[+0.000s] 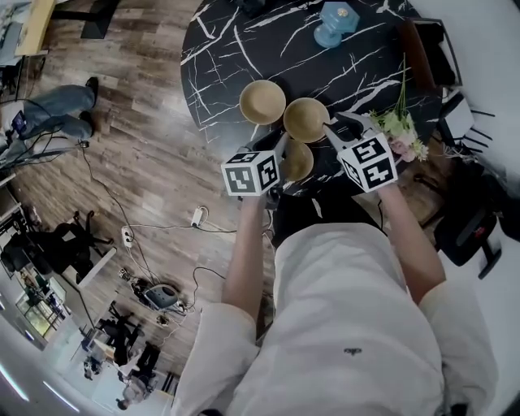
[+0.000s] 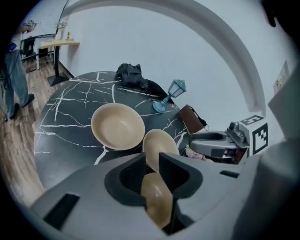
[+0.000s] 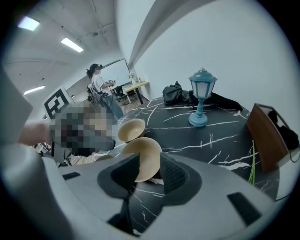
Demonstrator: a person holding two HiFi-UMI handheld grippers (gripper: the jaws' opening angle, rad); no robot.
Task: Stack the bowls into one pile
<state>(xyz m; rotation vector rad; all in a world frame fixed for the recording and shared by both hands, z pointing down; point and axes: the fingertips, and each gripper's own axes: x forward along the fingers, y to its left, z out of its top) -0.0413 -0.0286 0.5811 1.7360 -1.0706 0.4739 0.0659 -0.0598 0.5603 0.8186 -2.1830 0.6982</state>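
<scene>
My left fingers (image 2: pixel 129 178) pinch the rim of the near bowl (image 2: pixel 157 201). My right fingers (image 3: pixel 173 176) are closed on the rim of the middle bowl (image 3: pixel 143 159). Below us is a round black table (image 1: pixel 219 73) veined with white. It stands on a wooden floor (image 1: pixel 138 154) with a pale wall (image 2: pixel 154 42) behind. The far bowl (image 1: pixel 262 101) rests on the table just beside the middle bowl, beyond both pairs of tips. A blue lantern (image 1: pixel 335 22) stands well apart.

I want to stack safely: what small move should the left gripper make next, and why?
Probably lift the near bowl over the middle bowl: the left gripper is shut on the near bowl's rim, the middle bowl stands upright just beyond, and the right gripper is at its rim.
</scene>
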